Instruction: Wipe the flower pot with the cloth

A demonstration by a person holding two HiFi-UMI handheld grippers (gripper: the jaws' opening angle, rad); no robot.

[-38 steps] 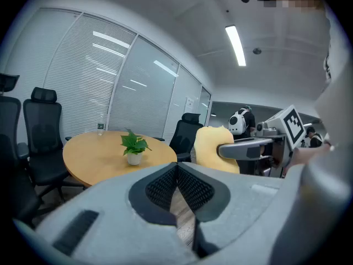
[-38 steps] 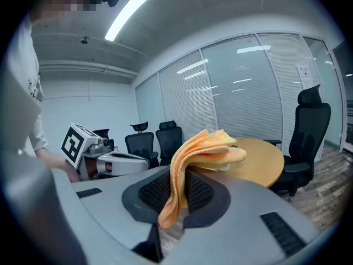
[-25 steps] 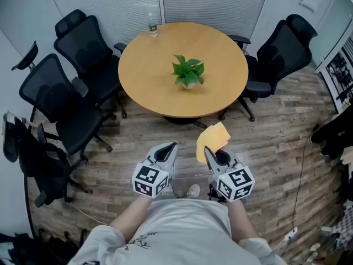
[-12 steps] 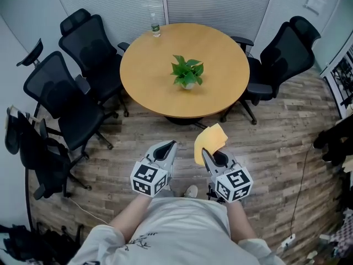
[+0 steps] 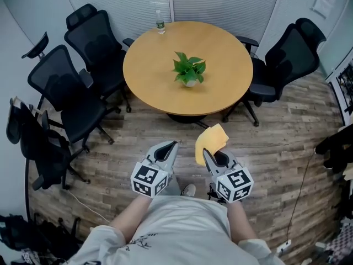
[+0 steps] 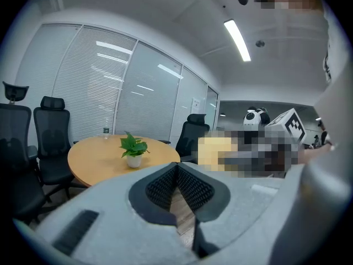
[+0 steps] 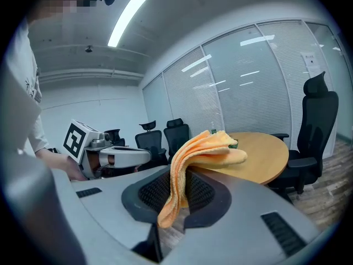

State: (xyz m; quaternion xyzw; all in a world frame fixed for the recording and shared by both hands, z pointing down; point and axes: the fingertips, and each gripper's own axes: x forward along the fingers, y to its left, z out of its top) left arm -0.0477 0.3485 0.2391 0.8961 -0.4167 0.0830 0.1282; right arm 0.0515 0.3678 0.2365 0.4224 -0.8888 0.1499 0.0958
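A small green plant in a white flower pot [image 5: 190, 82] [image 6: 133, 160] stands near the middle of the round wooden table [image 5: 149, 76] [image 6: 94, 159], well ahead of both grippers. My right gripper [image 5: 205, 150] [image 7: 175, 189] is shut on a folded orange cloth [image 5: 210, 142] [image 7: 198, 153] that droops over its jaws and hides the pot in the right gripper view. My left gripper [image 5: 173, 144] [image 6: 176, 167] is shut with nothing in it. Both are held over the wooden floor in front of the person, short of the table.
Black office chairs stand around the table: several at the left [image 5: 83, 98] and two at the right [image 5: 281, 65]. A clear bottle [image 5: 160, 24] stands at the table's far edge. Blinds cover the glass wall behind. A cable runs along the floor at the right [image 5: 300, 186].
The table and plant sit slightly further right and lower in the head view. Both grippers keep their places in the picture, the cloth still in the right one.
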